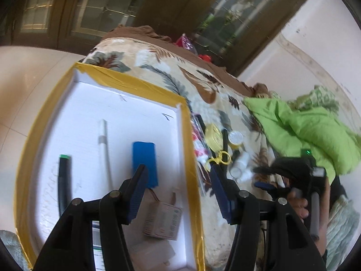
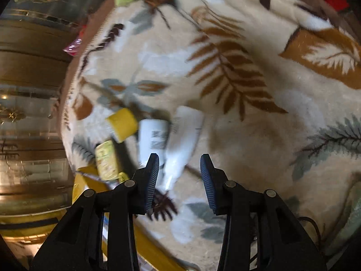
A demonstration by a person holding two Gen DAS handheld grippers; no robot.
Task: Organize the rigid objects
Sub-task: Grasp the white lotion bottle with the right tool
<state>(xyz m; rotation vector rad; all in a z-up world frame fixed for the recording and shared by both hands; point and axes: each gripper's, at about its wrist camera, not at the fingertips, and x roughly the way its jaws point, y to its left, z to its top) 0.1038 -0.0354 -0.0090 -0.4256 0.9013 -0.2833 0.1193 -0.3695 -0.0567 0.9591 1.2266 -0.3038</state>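
A white box with yellow taped rim (image 1: 144,85) lies on a leaf-patterned blanket (image 1: 162,67). Inside it are a blue block (image 1: 144,158), a white pen (image 1: 103,144), a black tube with a green tip (image 1: 64,180) and a small cardboard carton (image 1: 162,221). My left gripper (image 1: 178,174) is open and empty above the box's right wall. To the right of the box lie a yellow tape roll (image 1: 213,135), a yellow-capped jar (image 1: 235,139) and white bottles (image 1: 240,164). My right gripper (image 2: 179,162) is open and empty just over a white tube (image 2: 182,142) beside a white bottle (image 2: 152,140).
A green cloth (image 1: 311,131) lies at the blanket's right. The other hand-held gripper (image 1: 293,176) shows there in the left wrist view. A yellow jar (image 2: 123,124) and a yellow roll (image 2: 106,160) lie left of the white bottle. Glass cabinet doors (image 1: 90,11) stand behind.
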